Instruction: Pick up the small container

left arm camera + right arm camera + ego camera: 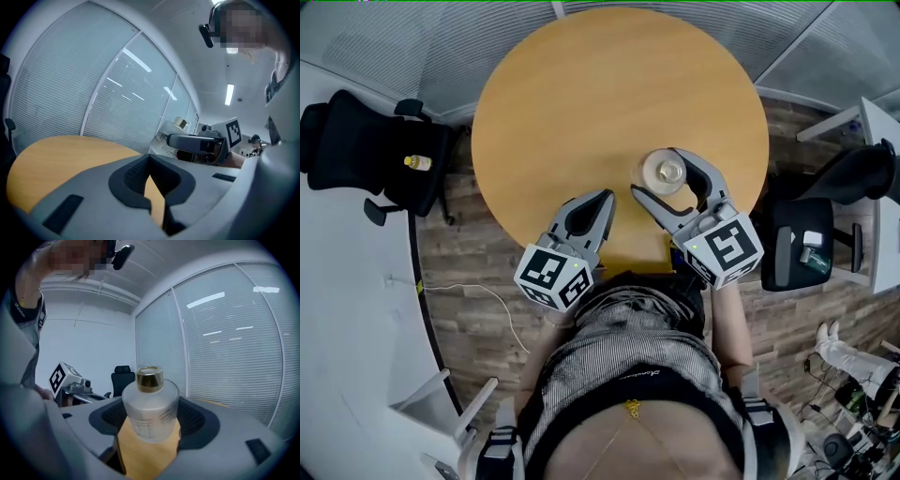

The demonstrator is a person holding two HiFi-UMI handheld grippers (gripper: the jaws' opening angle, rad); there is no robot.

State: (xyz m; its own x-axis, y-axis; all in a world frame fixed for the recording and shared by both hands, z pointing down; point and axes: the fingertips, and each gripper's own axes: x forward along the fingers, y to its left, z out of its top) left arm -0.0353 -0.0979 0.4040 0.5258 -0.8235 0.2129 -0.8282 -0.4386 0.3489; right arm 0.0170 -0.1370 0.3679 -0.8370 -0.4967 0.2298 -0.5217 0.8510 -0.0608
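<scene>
Person's torso (628, 375) at the near edge of the round table (609, 84). Left gripper (605, 199) over that edge, jaws drawn together, empty. Right gripper (656, 174) has jaws spread around the small container (666, 172), which is frosted, gold-capped and upright on the table, right of centre.

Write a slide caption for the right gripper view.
Frosted small container with gold cap stands on the wooden table between the open jaws of the right gripper.

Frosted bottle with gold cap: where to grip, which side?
Grip the wide round body of the frosted bottle, below the narrow gold cap. It stands upright on the table, so come in level from the person's side, as the right hand-held gripper sits, jaws open either side of it.
</scene>
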